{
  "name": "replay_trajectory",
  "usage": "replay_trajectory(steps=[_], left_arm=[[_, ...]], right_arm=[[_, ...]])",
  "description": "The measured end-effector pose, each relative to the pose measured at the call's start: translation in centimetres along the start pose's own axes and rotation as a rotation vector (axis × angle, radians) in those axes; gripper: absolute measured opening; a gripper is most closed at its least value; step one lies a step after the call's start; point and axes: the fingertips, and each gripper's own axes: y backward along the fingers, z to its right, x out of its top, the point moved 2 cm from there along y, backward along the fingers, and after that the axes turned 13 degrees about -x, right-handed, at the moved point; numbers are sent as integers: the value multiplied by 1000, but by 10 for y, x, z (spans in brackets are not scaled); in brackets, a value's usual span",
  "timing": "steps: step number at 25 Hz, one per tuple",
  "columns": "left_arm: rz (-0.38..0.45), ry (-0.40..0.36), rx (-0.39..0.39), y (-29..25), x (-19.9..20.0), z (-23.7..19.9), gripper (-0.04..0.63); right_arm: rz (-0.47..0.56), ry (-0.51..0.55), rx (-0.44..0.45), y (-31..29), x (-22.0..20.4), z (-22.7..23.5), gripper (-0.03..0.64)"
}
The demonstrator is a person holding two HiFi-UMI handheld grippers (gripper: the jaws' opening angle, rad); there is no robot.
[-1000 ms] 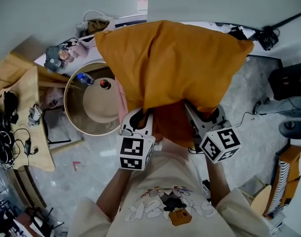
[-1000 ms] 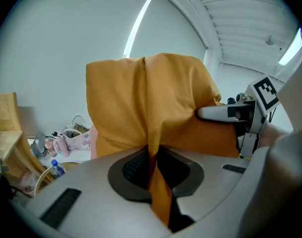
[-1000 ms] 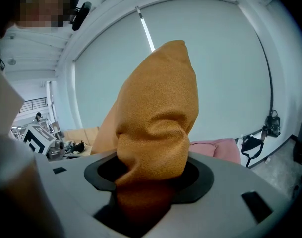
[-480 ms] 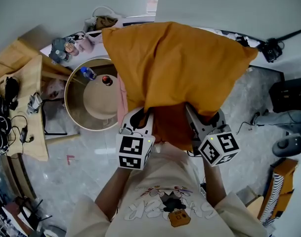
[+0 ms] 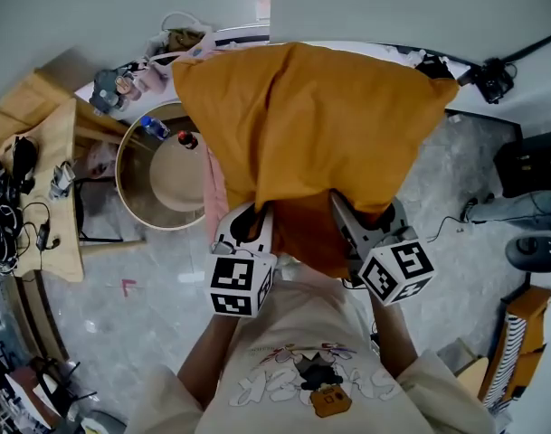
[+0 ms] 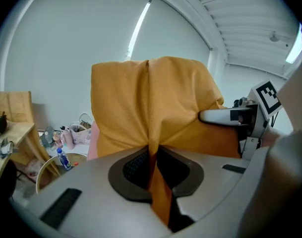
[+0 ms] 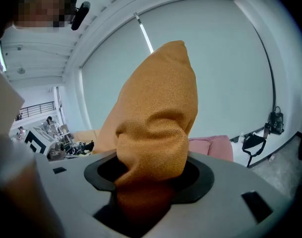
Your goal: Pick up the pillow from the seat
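A large mustard-orange pillow (image 5: pixel 311 125) hangs in the air in front of me, held by its near edge with both grippers. My left gripper (image 5: pixel 257 217) is shut on a thin fold of the pillow (image 6: pixel 153 152), pinched flat between its jaws. At the pillow's right side, my right gripper (image 5: pixel 347 211) is shut on a thick bunched wad of the fabric (image 7: pixel 148 172). The pillow's far corners stand free above the floor. A pink seat (image 5: pixel 217 183) shows as a strip just left of the pillow; most of it is hidden behind the pillow.
A round wooden table (image 5: pixel 166 177) with a water bottle (image 5: pixel 154 127) and a red-topped item stands to the left. A cluttered wooden desk (image 5: pixel 35 197) lines the far left. Cables and dark equipment (image 5: pixel 528 165) lie on the floor at right. A white wall (image 5: pixel 393 7) is ahead.
Both grippers and the pillow have shifted together against the room; the round table and desk now sit slightly further left and up in the head view. The grips are unchanged.
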Motion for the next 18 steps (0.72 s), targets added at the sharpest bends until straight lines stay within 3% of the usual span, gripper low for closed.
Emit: replay_trajectory(steps=[18], left_arm=[[32,-32,100,36,-28,100,38]], right_arm=[[50,-16,91,98,-23,26,278]])
